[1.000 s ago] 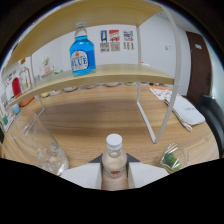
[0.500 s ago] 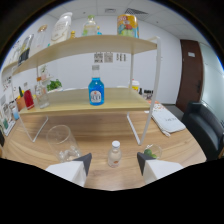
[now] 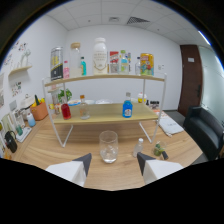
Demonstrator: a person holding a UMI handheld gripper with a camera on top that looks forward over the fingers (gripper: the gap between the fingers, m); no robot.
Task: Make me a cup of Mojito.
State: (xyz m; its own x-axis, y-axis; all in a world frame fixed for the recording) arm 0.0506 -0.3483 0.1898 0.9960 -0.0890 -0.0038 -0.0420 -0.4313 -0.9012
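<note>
An empty clear glass (image 3: 108, 146) stands on the wooden table just ahead of my gripper (image 3: 114, 159), in line with the gap between the fingers. The gripper is open, its white fingers (image 3: 76, 170) spread wide and holding nothing. A small clear bottle with a white cap (image 3: 138, 147) stands upright to the right of the glass, ahead of the right finger. Green leaves or lime pieces (image 3: 159, 150) lie beside that bottle. On the lower shelf of a wire rack (image 3: 105, 114) beyond, a blue-labelled bottle (image 3: 127, 107) and a red bottle (image 3: 65, 110) stand.
The rack's top shelf carries several bottles and cans (image 3: 100, 54). An orange pot (image 3: 38, 110) and small containers sit on the table to the left. A white book or pad (image 3: 171, 126) lies to the right, and a dark armchair (image 3: 206, 131) stands beyond the table edge.
My gripper has drawn back and risen from the small white-capped bottle, which was between the fingers and now stands alone. The glass has come in line with the gap between the fingers.
</note>
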